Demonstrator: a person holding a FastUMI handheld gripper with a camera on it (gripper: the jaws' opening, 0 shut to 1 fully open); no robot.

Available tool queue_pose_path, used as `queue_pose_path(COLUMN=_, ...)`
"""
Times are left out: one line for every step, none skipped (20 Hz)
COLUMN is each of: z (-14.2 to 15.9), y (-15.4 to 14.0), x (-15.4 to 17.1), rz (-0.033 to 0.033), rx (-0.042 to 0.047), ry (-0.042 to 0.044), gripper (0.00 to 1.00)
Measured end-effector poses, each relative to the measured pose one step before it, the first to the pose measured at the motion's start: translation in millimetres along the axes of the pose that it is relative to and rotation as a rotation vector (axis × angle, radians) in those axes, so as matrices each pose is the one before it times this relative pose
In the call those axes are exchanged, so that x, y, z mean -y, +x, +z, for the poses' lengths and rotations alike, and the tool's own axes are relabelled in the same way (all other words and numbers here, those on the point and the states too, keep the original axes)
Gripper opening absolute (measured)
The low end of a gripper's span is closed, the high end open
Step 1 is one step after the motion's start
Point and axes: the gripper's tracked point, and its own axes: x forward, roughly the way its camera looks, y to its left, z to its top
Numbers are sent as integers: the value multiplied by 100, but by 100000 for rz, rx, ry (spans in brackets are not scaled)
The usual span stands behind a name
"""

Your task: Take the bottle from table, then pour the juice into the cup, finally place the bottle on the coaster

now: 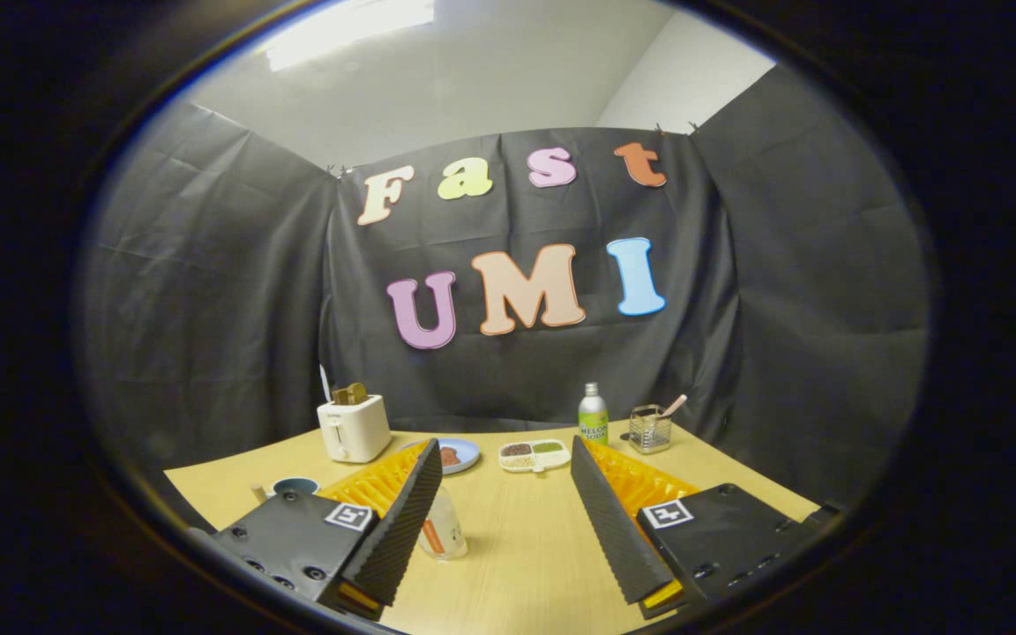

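Gripper [508, 529] jaws apart, empty, over bench [517, 547]. Bottle [593, 414] upright well beyond; clear cup [444, 529] beside left finger.

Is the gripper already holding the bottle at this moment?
No: the gripper is open with bare table between its fingers, and the bottle stands far beyond them near the booth wall.

Cloth-walled recording booth: wooden table [517, 547] with staged toaster [354, 428], dishes.
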Motion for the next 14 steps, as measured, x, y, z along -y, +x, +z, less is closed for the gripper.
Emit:
queue_pose_path(z=25, y=-40, x=96, rz=-618, rx=67, ry=115, gripper=95)
queue_pose_path(z=83, y=38, x=58, rz=-433, rx=167, ry=220, gripper=95)
queue_pose_path(z=-14, y=6, x=-18, rz=-82, rx=159, ry=258, gripper=95)
queue_pose_path(z=-24, y=0, x=-82, rz=163, rx=-115, ry=201, gripper=95)
queue_pose_path(z=-86, y=-2, x=-54, rz=126, rx=-147, ry=161, gripper=95)
queue_pose_path(z=5, y=23, x=-28, rz=30, rx=-121, ry=86, gripper=95)
queue_pose_path(z=34, y=-78, x=2, rz=80, rx=27, ry=7, gripper=95)
queue_pose_path(z=88, y=23, x=-19, rz=51, rx=106, ry=-29, gripper=95)
queue_pose_path(z=-36, y=-102, x=-46, rz=-18, rx=110, ry=-13, gripper=95)
queue_pose_path(z=37, y=-53, x=32, rz=-108, rx=59, ry=18, gripper=95)
queue_pose_path(z=4, y=30, x=40, rz=-249, rx=134, ry=118, gripper=95)
queue_pose_path(z=132, y=7, x=82, rz=-264, rx=137, ry=216, gripper=95)
queue_pose_path(z=-13, y=-62, x=101, rz=-260, rx=38, ry=282, gripper=95)
queue_pose_path(z=53, y=-17, x=43, rz=-175, rx=121, ry=269, gripper=95)
